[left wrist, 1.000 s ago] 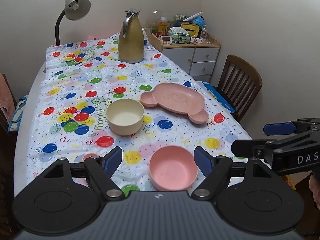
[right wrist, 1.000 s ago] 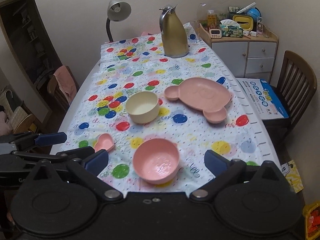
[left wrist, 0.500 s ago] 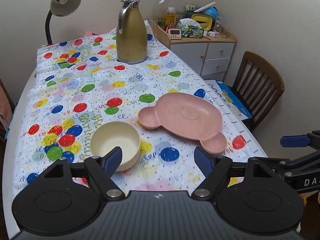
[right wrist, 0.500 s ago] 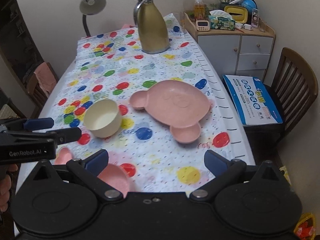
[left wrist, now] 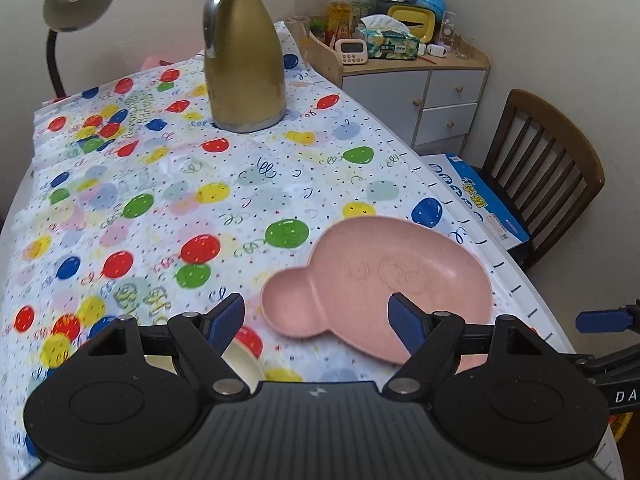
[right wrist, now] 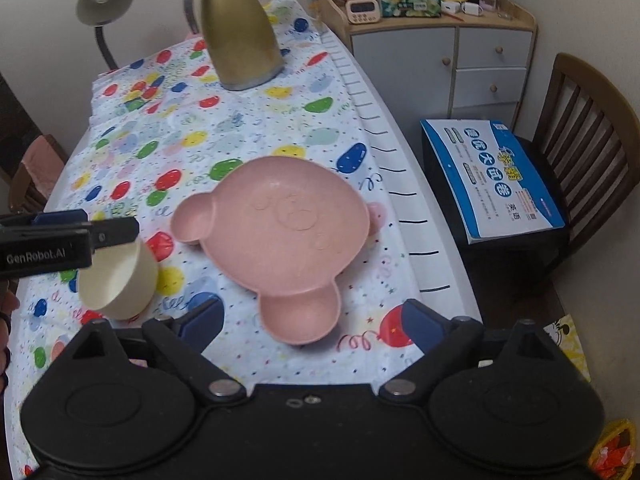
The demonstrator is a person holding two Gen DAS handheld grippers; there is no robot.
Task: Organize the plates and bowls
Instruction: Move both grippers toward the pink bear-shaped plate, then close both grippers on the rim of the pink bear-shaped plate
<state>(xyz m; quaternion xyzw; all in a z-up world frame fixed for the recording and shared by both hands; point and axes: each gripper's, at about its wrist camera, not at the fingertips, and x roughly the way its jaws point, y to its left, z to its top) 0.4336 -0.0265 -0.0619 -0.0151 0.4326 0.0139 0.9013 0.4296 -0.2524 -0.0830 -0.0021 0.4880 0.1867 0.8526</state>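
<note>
The bench (left wrist: 168, 184) has wide free cloth in the middle, between the gold jug (left wrist: 244, 60) at the far end and the pink bear plate (right wrist: 276, 220) near the right edge. The jug stands tall, so a pass there must go around it. The lamp (left wrist: 72, 4) hangs over the far left corner. The cream bowl (right wrist: 120, 276) sits just left of the plate w/ a narrow gap between. To the right of the bench, the chair (right wrist: 588, 148) and blue box (right wrist: 492, 176) block the side; the cabinet (right wrist: 440, 52) closes the far right corner.
</note>
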